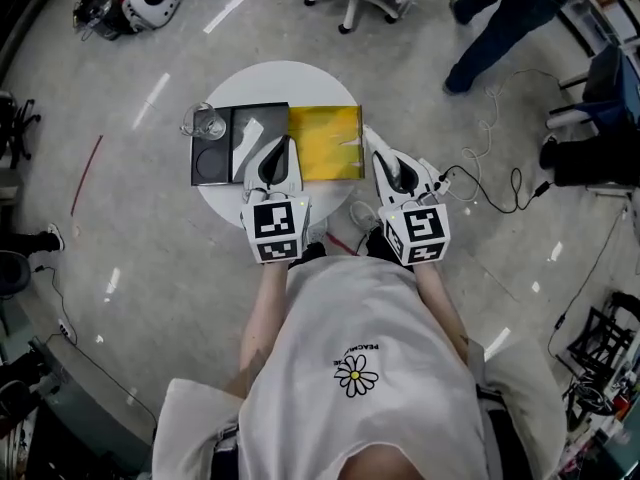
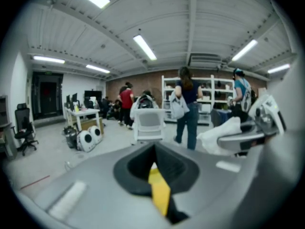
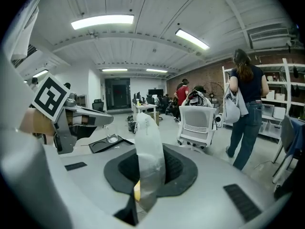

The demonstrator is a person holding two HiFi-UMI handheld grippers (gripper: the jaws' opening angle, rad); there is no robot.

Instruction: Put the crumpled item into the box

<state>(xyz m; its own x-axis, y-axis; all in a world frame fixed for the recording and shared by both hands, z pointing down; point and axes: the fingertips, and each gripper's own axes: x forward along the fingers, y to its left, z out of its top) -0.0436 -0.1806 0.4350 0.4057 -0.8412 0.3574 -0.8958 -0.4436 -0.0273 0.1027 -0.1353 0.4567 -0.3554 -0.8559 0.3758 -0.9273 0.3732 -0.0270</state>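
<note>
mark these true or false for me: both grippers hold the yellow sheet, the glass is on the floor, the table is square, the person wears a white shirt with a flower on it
1. Both grippers hold the yellow sheet. True: the left gripper and the right gripper are each shut on an edge of the yellow sheet.
2. The glass is on the floor. False: the glass stands on the table, at a corner of the black tray.
3. The table is square. False: it is round and white.
4. The person wears a white shirt with a flower on it. True: the shirt has a daisy print.
</note>
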